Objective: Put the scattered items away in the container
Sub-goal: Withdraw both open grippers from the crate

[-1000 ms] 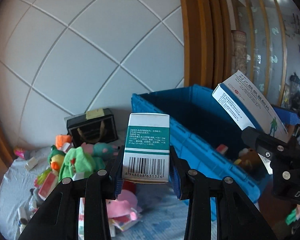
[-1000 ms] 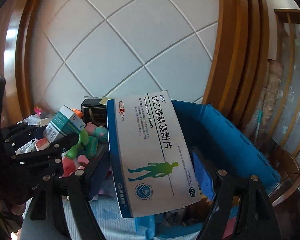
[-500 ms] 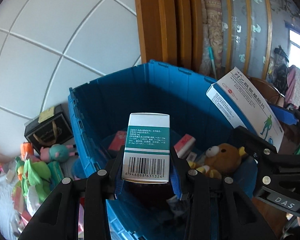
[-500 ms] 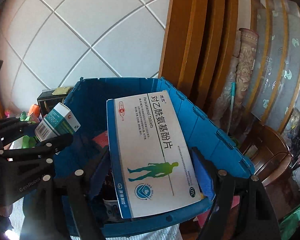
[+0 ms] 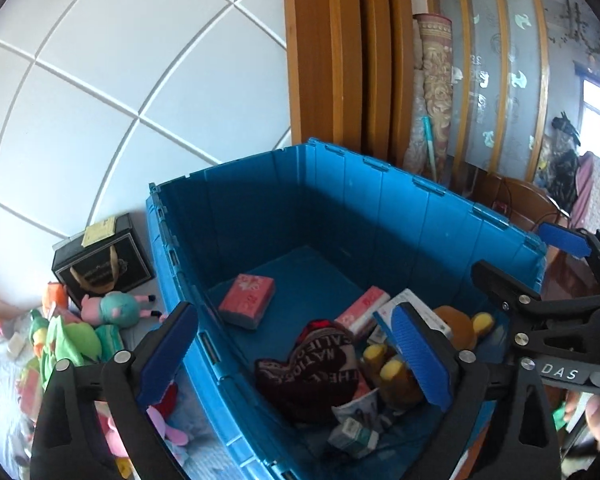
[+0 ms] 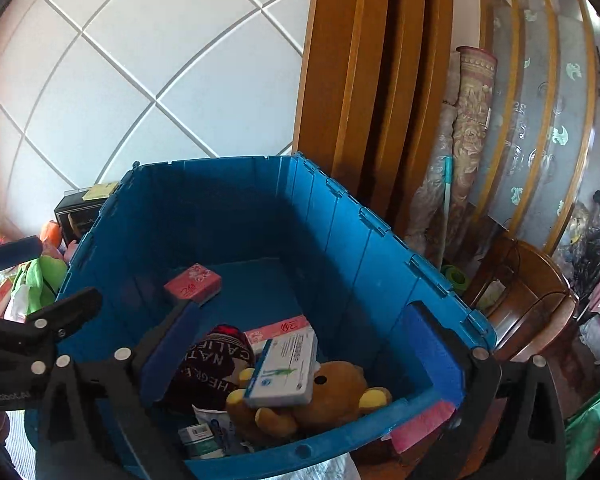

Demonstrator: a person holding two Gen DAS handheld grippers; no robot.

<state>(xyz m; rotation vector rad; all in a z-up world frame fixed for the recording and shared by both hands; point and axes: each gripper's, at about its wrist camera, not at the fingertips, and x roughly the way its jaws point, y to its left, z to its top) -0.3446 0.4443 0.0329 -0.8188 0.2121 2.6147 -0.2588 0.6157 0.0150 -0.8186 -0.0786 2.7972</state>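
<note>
Both grippers hang open and empty over the blue crate [image 5: 420, 216] [image 6: 340, 240]. My left gripper [image 5: 296, 356] is above its near left part. My right gripper [image 6: 300, 356] is above its near side. Inside, the white-and-blue tablet box [image 6: 286, 368] lies on a brown teddy bear [image 6: 332, 396]. The small green-and-white box [image 5: 352, 436] [image 6: 200, 440] lies at the near wall. A dark red cap [image 5: 316, 364], a pink packet [image 5: 248, 300] and a pink-white box [image 5: 364, 308] also lie inside.
Left of the crate lie soft toys: a green one [image 5: 68, 340], a pig doll [image 5: 116, 310] and a pink one [image 5: 116, 436]. A black gift bag [image 5: 104, 264] stands by the tiled wall. Wooden panels [image 6: 380, 100] and a wooden chair [image 6: 528, 288] are behind and right.
Both grippers opened over the crate. The green-and-white box dropped from the left gripper and the tablet box dropped from the right; both now lie inside the crate.
</note>
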